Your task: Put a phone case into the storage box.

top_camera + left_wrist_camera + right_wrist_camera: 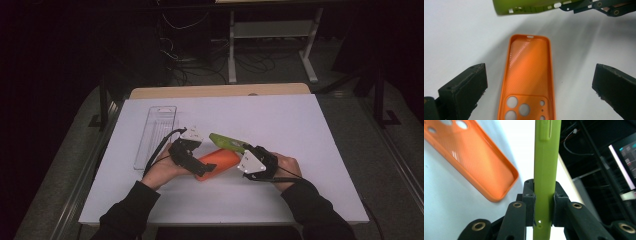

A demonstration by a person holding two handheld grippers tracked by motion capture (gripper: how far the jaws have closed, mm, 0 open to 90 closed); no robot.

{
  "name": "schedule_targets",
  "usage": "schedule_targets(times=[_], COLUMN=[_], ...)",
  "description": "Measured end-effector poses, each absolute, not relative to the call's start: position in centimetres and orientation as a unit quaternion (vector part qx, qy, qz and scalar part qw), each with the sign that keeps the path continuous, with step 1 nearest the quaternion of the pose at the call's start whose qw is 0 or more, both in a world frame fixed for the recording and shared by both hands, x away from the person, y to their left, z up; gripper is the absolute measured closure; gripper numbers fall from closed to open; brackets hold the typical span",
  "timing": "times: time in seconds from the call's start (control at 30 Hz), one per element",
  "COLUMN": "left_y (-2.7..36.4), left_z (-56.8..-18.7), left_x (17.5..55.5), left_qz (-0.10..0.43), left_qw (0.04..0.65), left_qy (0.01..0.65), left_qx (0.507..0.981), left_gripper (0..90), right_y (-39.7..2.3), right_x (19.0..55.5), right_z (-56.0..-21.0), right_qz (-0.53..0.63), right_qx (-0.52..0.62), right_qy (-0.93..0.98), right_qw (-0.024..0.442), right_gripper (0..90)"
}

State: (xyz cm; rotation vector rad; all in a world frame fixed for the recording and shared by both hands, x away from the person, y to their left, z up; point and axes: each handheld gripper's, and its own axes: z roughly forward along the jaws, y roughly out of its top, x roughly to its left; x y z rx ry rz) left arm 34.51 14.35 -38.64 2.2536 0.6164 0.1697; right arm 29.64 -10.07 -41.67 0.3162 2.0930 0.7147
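Note:
An orange phone case [529, 72] lies inside-up on the white table, camera holes toward me in the left gripper view. My left gripper [540, 77] hovers over it, open, its black pads [464, 87] standing well clear of the case's sides. My right gripper [544, 195] is shut on a lime-green phone case [546, 157], held edge-on and lifted off the table. From the high view, the green case [226, 142] hangs just beyond the orange case [218, 161], with the left gripper [201, 167] at the orange case's left end and the right gripper [247, 150] to its right.
A clear plastic tray [157, 131] lies on the white table sheet [300, 130] left of the hands. The wooden table edge [220, 90] runs along the back. Beyond it are dark floor, cables and a white stand [307, 55].

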Motion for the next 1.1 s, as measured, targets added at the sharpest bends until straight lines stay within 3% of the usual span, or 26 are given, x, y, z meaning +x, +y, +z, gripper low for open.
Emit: schedule_targets(times=[1.1], left_y=[14.6], left_z=[-38.6], left_x=[34.5], left_qz=[0.073], left_qw=[0.382], left_qy=[0.254], left_qx=[0.886], left_gripper=[0.0], right_y=[-13.2], right_x=[32.3], right_z=[-40.3], right_qz=[0.460], right_qx=[0.359], right_qy=[0.794], right_qw=[0.170], right_gripper=[75.6])
